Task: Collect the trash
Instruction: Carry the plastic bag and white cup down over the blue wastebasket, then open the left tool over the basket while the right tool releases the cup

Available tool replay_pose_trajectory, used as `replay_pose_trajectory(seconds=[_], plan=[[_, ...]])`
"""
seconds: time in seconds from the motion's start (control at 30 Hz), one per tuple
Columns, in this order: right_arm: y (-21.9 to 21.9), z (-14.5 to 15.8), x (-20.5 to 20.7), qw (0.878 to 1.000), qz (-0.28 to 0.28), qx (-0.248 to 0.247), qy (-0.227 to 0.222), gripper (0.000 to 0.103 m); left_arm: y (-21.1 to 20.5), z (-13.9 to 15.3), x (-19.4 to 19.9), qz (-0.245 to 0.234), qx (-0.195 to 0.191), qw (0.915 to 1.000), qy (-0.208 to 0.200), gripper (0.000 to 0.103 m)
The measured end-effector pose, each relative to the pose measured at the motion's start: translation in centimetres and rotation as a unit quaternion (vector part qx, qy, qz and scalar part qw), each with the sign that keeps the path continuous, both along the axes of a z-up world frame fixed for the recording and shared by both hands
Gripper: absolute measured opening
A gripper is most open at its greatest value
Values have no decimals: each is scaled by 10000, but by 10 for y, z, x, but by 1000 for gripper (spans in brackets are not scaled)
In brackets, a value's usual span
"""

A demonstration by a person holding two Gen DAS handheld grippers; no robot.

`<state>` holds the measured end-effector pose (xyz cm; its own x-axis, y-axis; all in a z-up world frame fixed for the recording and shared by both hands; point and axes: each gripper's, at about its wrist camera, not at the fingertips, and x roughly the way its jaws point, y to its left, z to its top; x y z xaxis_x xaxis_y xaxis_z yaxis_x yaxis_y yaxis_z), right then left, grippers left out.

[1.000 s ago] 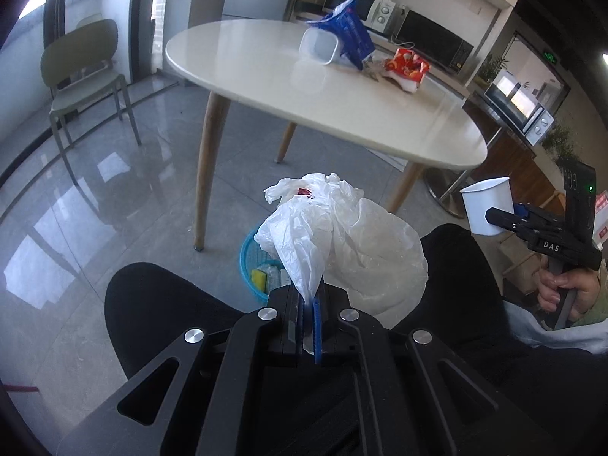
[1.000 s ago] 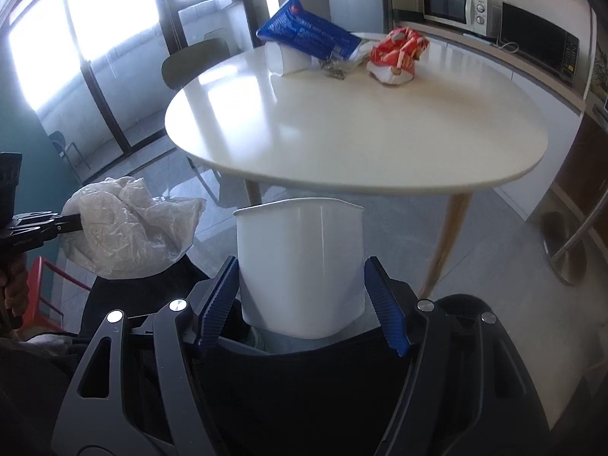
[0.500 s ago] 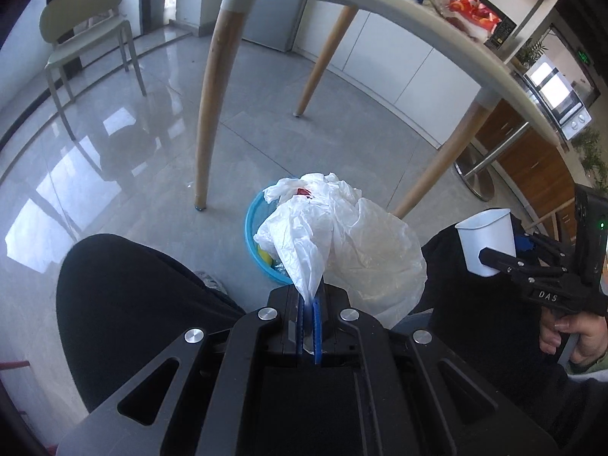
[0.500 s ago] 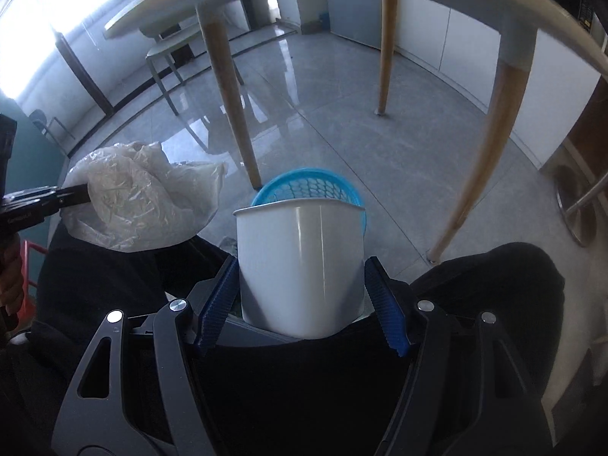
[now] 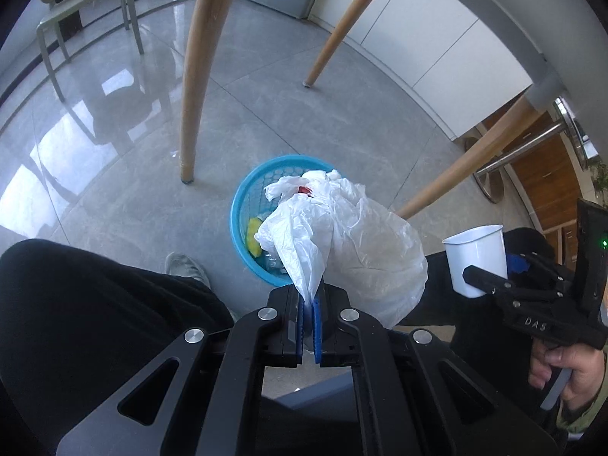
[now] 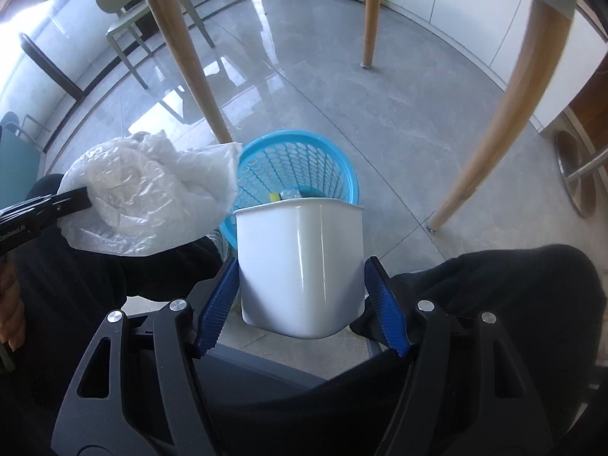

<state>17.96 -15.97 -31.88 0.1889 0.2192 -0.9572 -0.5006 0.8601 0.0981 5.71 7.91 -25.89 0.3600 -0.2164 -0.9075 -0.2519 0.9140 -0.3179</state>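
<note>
My left gripper [image 5: 308, 313] is shut on a crumpled white plastic bag [image 5: 342, 235], held above the near rim of a blue mesh waste basket [image 5: 243, 205] on the floor. The bag also shows in the right wrist view [image 6: 148, 197], left of the basket [image 6: 304, 167]. My right gripper [image 6: 302, 304] is shut on a white plastic cup [image 6: 300, 262], upright, just short of the basket; the cup also shows at the right of the left wrist view [image 5: 477, 260]. Yellow trash [image 5: 254, 241] lies inside the basket.
Wooden table legs [image 5: 197, 68] [image 6: 490, 125] stand around the basket on a glossy grey tile floor. A green chair [image 5: 83, 3] is at the far left. The person's black-trousered knees [image 5: 87, 304] flank the grippers. White cabinets [image 5: 437, 49] line the back.
Both grippers have dropped from table height to below the tabletop and tilted down toward the basket, which now sits closer and more central. Both holds are unchanged.
</note>
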Motion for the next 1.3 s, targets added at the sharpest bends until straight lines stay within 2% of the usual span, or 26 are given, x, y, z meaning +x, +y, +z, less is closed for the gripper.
replay_pose_trajectory(seconds=[0.17,0.57,0.8,1.07,1.1,1.13,1.17,1.2,1.3], plan=[[13,-21,16,9997,31,-172,174,64,5,-19,16,182,-84,9993,314,3],[34,-74,55,9976,-29,-289,635,64,1,-58,53,328,11,9975,629,3],[35,-110,78,9934,-249,-222,1098,64,2,-88,75,377,41,9954,880,3],[45,-132,90,9928,-205,-333,1130,64,1,-101,85,354,199,9944,980,3],[45,-133,90,9928,-220,-331,1127,65,3,-100,85,396,214,9946,930,7],[44,-133,92,9929,-255,-330,1111,66,5,-98,86,455,222,9950,867,25],[42,-133,93,9929,-300,-320,1107,76,7,-98,86,493,177,9952,823,36],[41,-134,94,9927,-335,-286,1119,79,9,-98,86,538,110,9955,774,47],[40,-138,97,9918,-384,-289,1187,79,11,-103,86,572,13,9948,839,41]])
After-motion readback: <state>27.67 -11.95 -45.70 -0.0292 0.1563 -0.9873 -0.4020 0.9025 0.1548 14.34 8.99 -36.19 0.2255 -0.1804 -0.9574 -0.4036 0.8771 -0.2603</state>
